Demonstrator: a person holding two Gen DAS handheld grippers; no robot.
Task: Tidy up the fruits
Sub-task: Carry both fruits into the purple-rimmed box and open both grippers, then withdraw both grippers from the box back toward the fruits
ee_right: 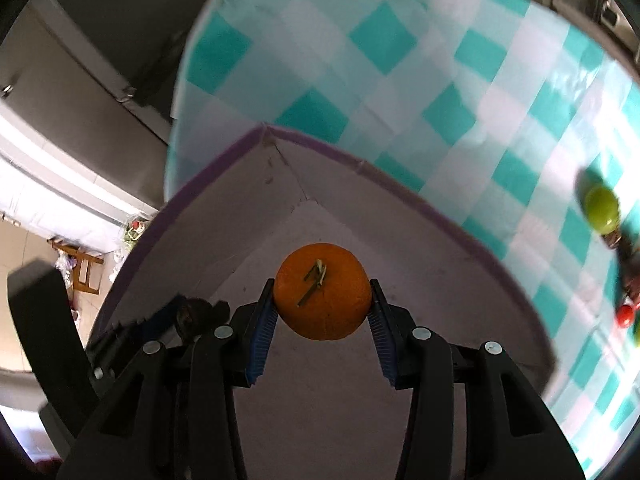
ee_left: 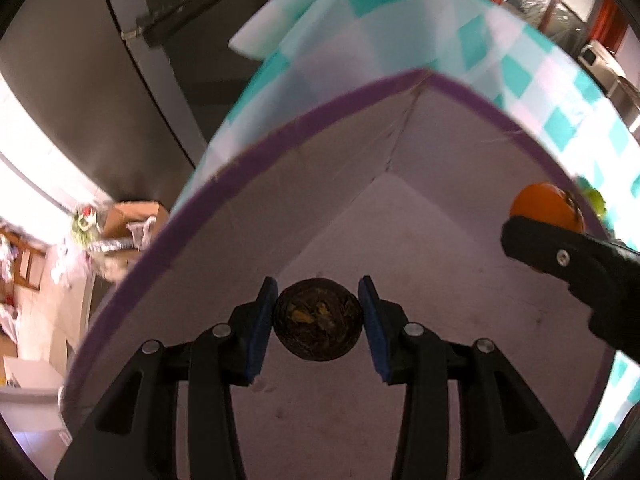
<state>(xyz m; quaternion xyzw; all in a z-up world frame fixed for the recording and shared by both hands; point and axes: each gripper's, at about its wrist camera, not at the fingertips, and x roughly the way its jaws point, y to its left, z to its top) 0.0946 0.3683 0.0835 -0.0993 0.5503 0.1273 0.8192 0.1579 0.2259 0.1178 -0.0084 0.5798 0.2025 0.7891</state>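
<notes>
Orange fruit (ee_right: 322,291) sits clamped in the right gripper (ee_right: 322,308); left gripper (ee_left: 318,320) clamps a dark round fruit (ee_left: 318,319), both above the purple-rimmed box (ee_left: 400,184) corner.

Orange fruit (ee_right: 322,291) with a green stem. Dark brown round fruit (ee_left: 318,319), mottled with yellow patches. Yellow-green fruit (ee_right: 601,208) and a small red one (ee_right: 625,315) on the surface (ee_right: 384,80), checked teal and white. Box (ee_left: 360,420) pale grey inside, purple along the rim. Tools black, with blue pads (ee_left: 262,328).
</notes>
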